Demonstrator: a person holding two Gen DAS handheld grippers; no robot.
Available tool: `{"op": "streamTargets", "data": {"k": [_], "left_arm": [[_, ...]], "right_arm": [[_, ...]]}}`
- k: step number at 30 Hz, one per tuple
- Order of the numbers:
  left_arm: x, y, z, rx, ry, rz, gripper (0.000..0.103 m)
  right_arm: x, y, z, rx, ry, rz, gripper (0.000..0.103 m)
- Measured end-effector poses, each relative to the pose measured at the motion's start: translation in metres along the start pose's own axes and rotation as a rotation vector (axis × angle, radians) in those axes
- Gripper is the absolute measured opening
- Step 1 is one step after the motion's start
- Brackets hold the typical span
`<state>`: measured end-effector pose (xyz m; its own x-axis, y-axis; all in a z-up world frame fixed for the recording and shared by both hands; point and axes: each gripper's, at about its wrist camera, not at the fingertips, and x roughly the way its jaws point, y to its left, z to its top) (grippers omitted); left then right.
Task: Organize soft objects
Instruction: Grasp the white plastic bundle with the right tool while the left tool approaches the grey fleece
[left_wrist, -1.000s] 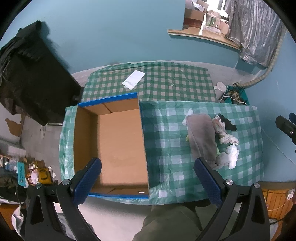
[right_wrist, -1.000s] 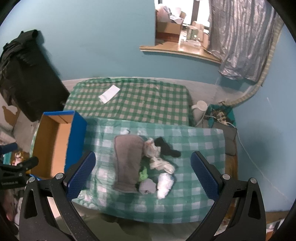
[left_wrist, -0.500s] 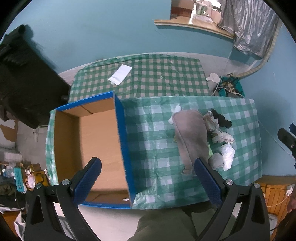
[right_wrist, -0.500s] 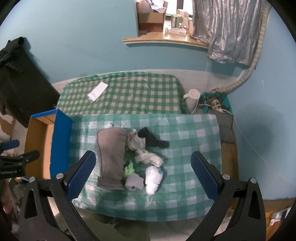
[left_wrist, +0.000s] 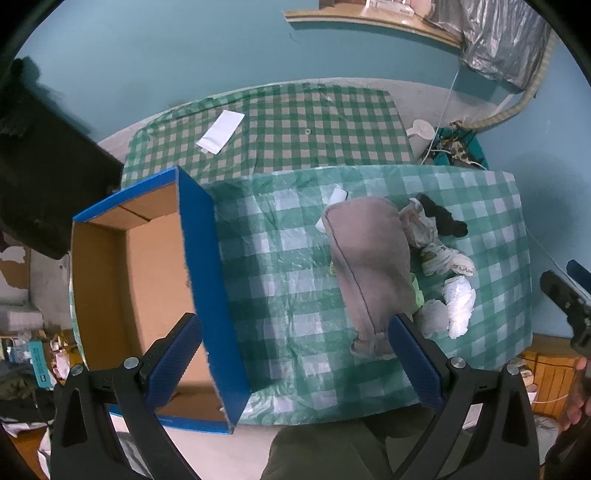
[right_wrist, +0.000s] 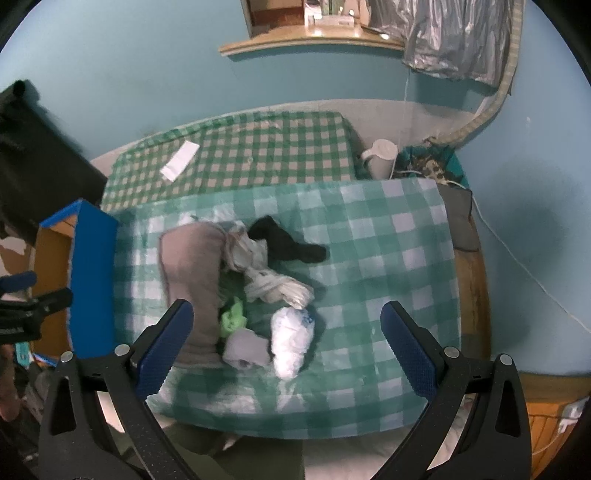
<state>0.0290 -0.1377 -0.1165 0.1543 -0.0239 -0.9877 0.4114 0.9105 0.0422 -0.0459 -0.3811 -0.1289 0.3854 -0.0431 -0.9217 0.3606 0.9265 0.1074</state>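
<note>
Your left gripper (left_wrist: 293, 352) is spread wide, nothing between the blue pads, hanging above the near edge of the green-and-white checked tablecloth (left_wrist: 280, 266). One finger sits over the open blue-sided cardboard box (left_wrist: 147, 280) at lower left of the left wrist frame, the other over the near end of the long grey fabric piece (left_wrist: 373, 258).

Your right gripper (right_wrist: 286, 341) is also wide apart and holding nothing, hovering above the pile of soft items at the centre of the right wrist frame.

Pile layout in the right wrist view:
- long grey fabric piece on the left side, running toward you
- black sock (right_wrist: 288, 243) at the upper right of the pile
- crumpled white patterned cloth (right_wrist: 277, 286) in the middle
- white bundled sock (right_wrist: 291, 339) lower right, touching a small grey rolled sock (right_wrist: 245, 350)
- bright green scrap (right_wrist: 232, 317) tucked just beside the grey fabric

The box interior looks bare cardboard. It stands left of the pile, apart from it.

A white paper slip (left_wrist: 221, 132) lies on the farther checked surface, upper left.
</note>
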Motion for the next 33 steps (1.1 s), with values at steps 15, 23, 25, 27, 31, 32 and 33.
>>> {"op": "streamTargets", "data": {"k": [15,23,25,27,31,32,33], "left_arm": [[0.061,-0.035,0.004,0.037,0.066,0.044,0.101],[0.096,-0.041,0.000,0.021,0.110,0.063,0.101],[0.102,-0.041,-0.001,0.007,0.120,0.058,0.101],[0.106,-0.043,-0.002,0.000,0.124,0.058,0.101],[0.111,-0.046,-0.001,-0.006,0.129,0.056,0.101],[0.112,-0.047,0.000,-0.009,0.130,0.049,0.101],[0.112,-0.048,0.001,-0.011,0.130,0.042,0.101]], "right_arm": [[0.066,-0.015,-0.020,-0.041,0.085,-0.011,0.101],[0.101,-0.015,-0.032,-0.076,0.136,-0.006,0.100],[0.106,-0.015,-0.034,-0.080,0.144,0.001,0.099],[0.113,-0.015,-0.036,-0.080,0.156,0.008,0.099],[0.125,-0.016,-0.040,-0.084,0.175,0.016,0.098],[0.127,-0.016,-0.040,-0.087,0.180,0.020,0.098],[0.131,-0.016,-0.042,-0.091,0.184,0.022,0.098]]}}
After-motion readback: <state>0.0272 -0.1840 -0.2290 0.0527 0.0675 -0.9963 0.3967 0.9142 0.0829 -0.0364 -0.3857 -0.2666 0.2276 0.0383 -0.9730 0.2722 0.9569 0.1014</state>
